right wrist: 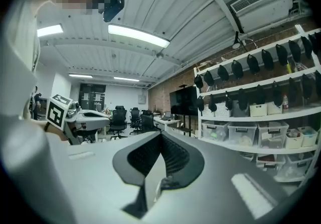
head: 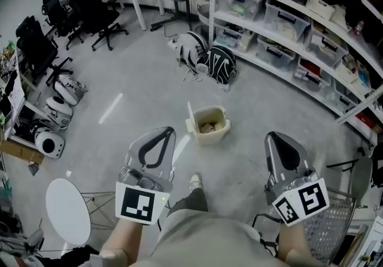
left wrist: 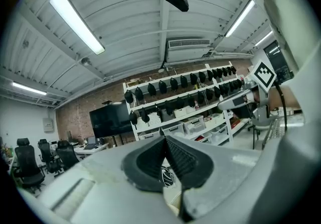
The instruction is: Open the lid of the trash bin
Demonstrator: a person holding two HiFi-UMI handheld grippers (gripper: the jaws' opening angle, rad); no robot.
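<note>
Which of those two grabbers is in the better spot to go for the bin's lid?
Left, probably. The left gripper is nearer the bin and on the side where the lid stands, seemingly already raised. The right gripper is farther off. Both are shut and empty.

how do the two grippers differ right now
The left gripper points close beside the trash bin; the right gripper is farther off on its other side. The left marker cube faces the head camera squarely; the right marker cube is turned. Both are shut and empty.

Left gripper (left wrist: 164, 140), fingers (left wrist: 186, 161) together, shelving (left wrist: 180, 95) behind
</note>
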